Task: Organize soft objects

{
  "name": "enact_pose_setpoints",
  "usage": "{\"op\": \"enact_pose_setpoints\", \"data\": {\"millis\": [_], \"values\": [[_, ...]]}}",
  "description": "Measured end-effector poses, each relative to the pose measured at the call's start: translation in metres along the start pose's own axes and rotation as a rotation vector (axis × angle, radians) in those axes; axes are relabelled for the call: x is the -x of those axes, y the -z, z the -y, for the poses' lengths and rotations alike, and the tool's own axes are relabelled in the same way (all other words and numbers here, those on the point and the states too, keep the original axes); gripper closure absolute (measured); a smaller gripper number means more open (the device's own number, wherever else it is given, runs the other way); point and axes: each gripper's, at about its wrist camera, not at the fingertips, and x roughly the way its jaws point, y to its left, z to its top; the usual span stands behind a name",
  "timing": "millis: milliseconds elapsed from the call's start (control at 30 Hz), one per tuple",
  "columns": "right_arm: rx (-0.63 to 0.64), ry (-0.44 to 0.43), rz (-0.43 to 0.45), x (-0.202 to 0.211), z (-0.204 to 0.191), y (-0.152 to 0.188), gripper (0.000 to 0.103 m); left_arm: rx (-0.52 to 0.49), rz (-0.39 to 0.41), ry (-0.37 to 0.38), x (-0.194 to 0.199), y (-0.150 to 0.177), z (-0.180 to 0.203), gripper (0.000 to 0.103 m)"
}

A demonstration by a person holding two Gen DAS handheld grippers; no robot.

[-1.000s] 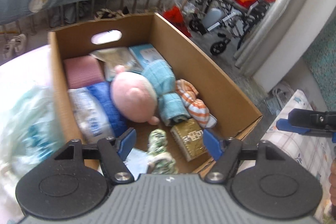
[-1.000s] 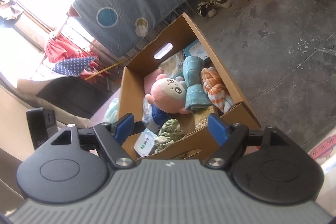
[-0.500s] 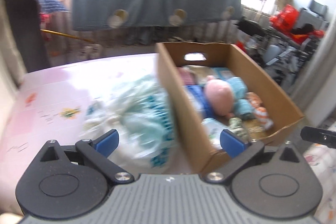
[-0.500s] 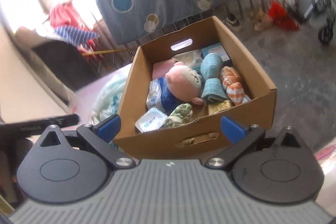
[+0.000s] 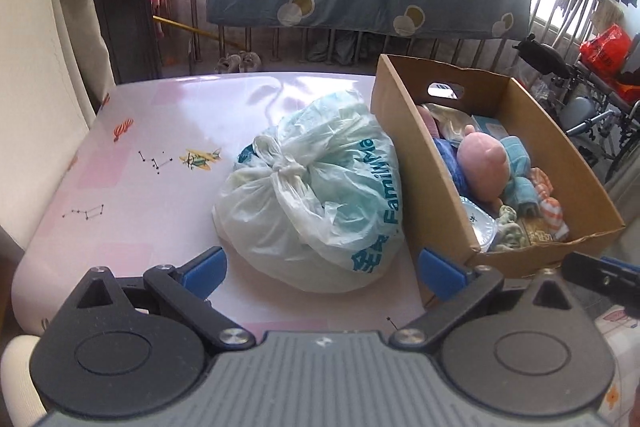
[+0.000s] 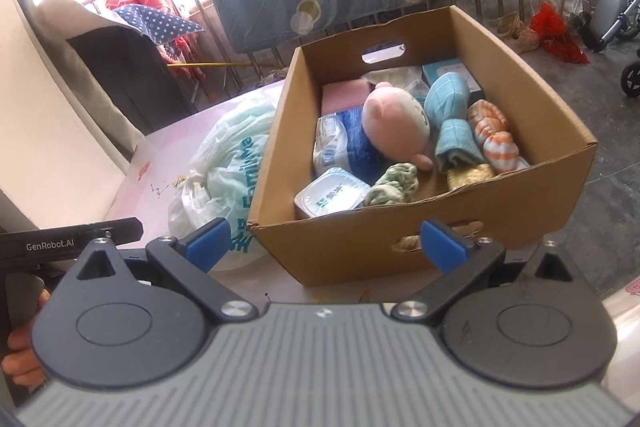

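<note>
**Both tongs standing wide over a packed box and a knotted bag**

I am holding the left tongs (image 5: 322,269) spread wide with nothing between the blue pads, their jaws having just been opening, and I am pointing them down at the knotted plastic bag (image 5: 316,195) lying on the pink tabletop (image 5: 132,187). The bag is sitting at 12 o'clock from these tongs, touching the left wall of the cardboard box (image 5: 424,195), which is standing at 2 o'clock. My right tongs (image 6: 326,241) are likewise gaping and empty, having just been opening too, hovering before the box's near wall (image 6: 440,223). Inside the box, a pink plush toy (image 6: 396,123) is lying at the centre, a blue rolled cloth (image 6: 448,115) just beside it at 3 o'clock, and an orange-striped cloth (image 6: 494,135) further right against the wall. A green patterned cloth (image 6: 394,183) is resting near the front, touching a white sealed tub (image 6: 330,197) at its 9 o'clock.
</note>
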Motion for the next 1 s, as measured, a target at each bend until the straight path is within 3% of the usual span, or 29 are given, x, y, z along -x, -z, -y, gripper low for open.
{"op": "enact_pose_setpoints", "data": {"millis": [633,1000], "values": [[0.12,0.089,-0.026,-0.026,-0.021,-0.013,0.001,-0.063,0.022,-0.06,-0.004,0.0,0.015,0.0],[0.125,0.097,-0.045,-0.033,-0.019,-0.016,0.001,-0.06,0.014,-0.074,-0.007,-0.003,0.013,0.0]]}}
